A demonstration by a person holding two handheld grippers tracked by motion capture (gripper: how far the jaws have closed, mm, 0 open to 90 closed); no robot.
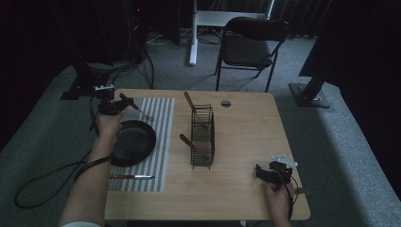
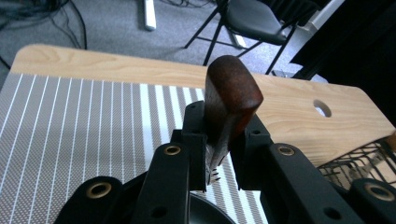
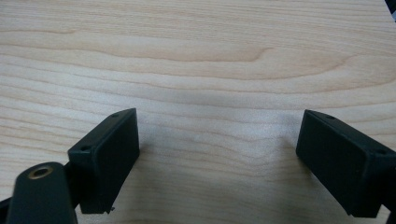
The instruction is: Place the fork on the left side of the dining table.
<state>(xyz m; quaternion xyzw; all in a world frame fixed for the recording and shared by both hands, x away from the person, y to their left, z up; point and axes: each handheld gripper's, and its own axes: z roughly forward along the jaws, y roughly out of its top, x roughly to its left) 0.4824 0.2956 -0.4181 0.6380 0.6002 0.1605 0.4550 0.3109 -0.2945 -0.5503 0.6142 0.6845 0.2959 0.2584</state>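
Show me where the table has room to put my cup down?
The biggest bare patch of table lies between the wire basket and the right edge, above the right hand-held gripper. Another runs along the near edge, below the striped mat. The mat is crowded: black pan, knife, and the left hand-held gripper gripping a wooden-handled fork.

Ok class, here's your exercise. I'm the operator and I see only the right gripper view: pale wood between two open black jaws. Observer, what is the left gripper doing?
Observer: The left gripper is shut on a reddish-brown wooden utensil handle.
Operator: What is under it?
Observer: A grey striped placemat, which also carries a round black dish.
Operator: Is anything near my gripper?
Observer: A black wire basket stands mid-table, apart from your right gripper, on its left.
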